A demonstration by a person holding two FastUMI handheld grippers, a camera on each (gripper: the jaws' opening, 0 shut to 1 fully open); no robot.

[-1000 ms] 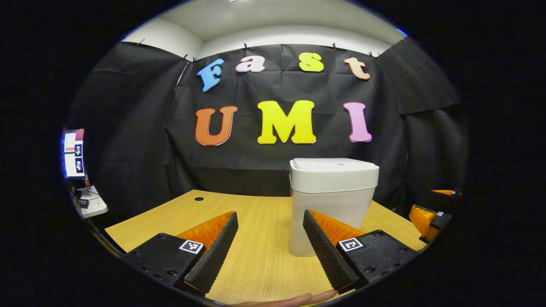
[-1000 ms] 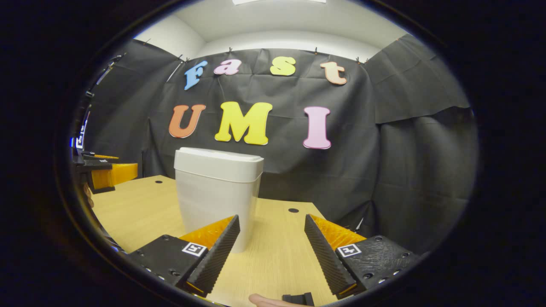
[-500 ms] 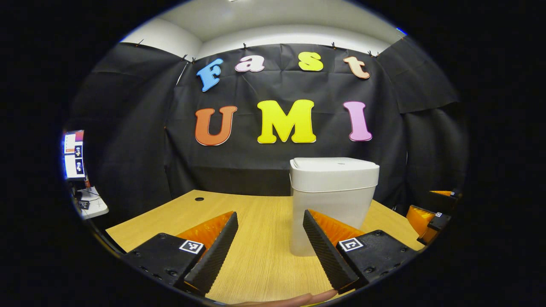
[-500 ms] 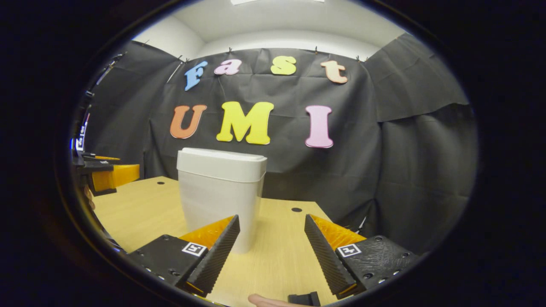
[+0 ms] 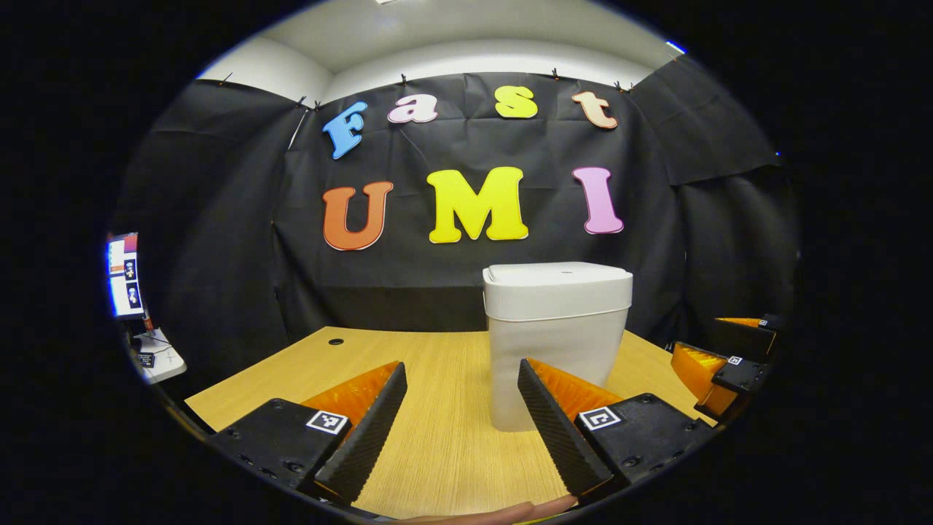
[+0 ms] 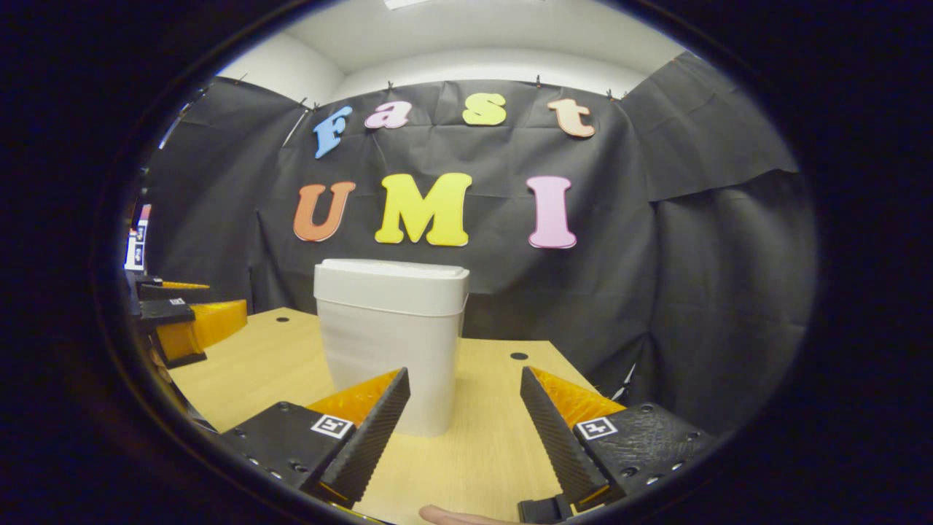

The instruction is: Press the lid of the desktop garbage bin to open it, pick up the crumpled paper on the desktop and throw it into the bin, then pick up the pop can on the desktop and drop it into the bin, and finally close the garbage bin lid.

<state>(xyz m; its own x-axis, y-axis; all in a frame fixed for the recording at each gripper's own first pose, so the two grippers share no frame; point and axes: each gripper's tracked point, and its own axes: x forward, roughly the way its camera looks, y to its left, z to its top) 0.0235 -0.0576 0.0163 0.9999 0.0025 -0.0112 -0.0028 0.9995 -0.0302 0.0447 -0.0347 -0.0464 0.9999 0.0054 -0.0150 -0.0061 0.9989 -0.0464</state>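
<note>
A: Where is the bin (image 5: 557,343)?
B: Upright on the desk (image 5: 444,437), lid (image 6: 392,268) closed; no legible label.
A: And the fingers?
B: Left gripper (image 5: 461,426) and right gripper (image 6: 464,430) are both spread wide, holding nothing, each hovering over the desk near the bin.

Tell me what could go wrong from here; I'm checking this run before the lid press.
The tall white plastic bin stands free on the light wooden desk; an off-centre press on its closed lid might tip it. The left gripper and right gripper, jaws open, flank it and might bump it.
</note>
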